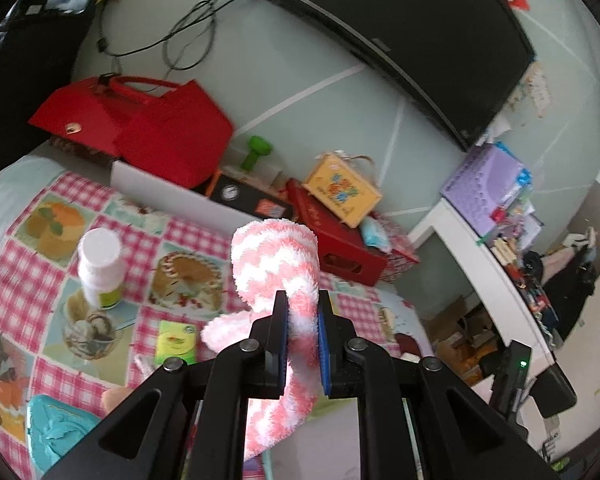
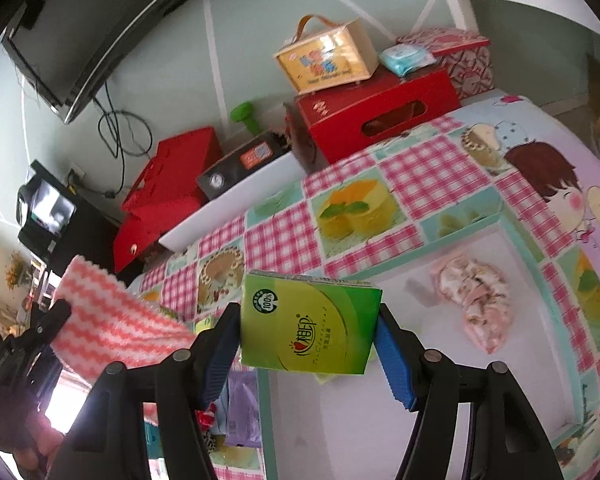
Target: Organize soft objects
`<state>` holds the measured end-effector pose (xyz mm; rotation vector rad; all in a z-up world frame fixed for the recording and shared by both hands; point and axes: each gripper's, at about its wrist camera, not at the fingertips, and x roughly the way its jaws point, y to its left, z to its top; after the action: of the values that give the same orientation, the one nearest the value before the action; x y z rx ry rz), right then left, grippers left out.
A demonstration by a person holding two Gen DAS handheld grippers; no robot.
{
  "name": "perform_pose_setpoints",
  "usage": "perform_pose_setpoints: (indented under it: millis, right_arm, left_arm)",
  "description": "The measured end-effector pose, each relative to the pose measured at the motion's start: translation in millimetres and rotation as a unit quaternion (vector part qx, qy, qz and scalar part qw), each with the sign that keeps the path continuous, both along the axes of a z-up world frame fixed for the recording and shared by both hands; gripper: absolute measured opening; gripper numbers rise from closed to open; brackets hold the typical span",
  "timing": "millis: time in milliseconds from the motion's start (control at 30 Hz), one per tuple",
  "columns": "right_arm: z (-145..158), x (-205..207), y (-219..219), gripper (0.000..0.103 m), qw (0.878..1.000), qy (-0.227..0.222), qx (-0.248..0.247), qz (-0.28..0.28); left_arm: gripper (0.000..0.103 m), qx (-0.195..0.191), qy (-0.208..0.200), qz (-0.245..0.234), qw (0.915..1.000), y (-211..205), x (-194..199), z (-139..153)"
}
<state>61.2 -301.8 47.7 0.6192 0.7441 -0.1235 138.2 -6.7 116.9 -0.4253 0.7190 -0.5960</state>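
- Left wrist view: your left gripper (image 1: 303, 330) has its jaws pinched tight on a fluffy pink-and-white zigzag sock (image 1: 277, 268), which curls up above the pads and hangs down below them.
- Beneath the sock, the bench wears a pink-checked cloth printed with cakes (image 1: 11, 292). On it, to the left, stands a white plastic bottle with a white cap and a green label (image 1: 101, 268).
- Near that bottle lies a small green tissue packet (image 1: 176, 342), flat on the cloth and well apart from the sock.
- At the far edge of the bench you can see a red handled bag (image 1: 139, 124), a green dumbbell (image 1: 255, 151) and a yellow printed box (image 1: 342, 189) resting on a red carton (image 1: 332, 236).
- Right wrist view: your right gripper (image 2: 308, 344) holds a green tissue pack with a red heart logo (image 2: 308, 326) between its blue pads (image 2: 396, 364); the jaws stand wide and clamp the pack by its two sides, lifted clear of the bench.
- Past the pack to the right, a pale shallow tray with a mint rim (image 2: 512, 232) sits on the cloth, and a crumpled pink patterned fabric bundle (image 2: 474, 300) lies inside it.
- On the left of this view the sock shows again, held in the left gripper beside the pack, not touching it.
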Motion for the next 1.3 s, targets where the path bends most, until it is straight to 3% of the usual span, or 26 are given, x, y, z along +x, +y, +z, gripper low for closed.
perform_pose_setpoints:
  millis: [300,700,1067,1300]
  right_arm:
    - [15,-30,-43,0.068,0.998,-0.021,-0.004,-0.064]
    - [16,-59,-93,0.068,0.987,0.003,-0.046,-0.155]
    - [4,-50,-92,0.068,0.985,0.045,-0.077,-0.145]
    - [-5,-43,-85,0.068,0.982,0.081,-0.107,-0.135]
  left_arm:
    - [0.012,0.001,-0.027,-0.071,0.9971,-44,-20,14]
    - [0.012,0.051,-0.002,-0.149,0.9876,-115,-32,-11]
    - [0.013,0.101,0.053,-0.164,0.9799,-147,-25,-58]
    - [0.013,0.16,0.077,-0.139,0.9742,-154,-16,-84]
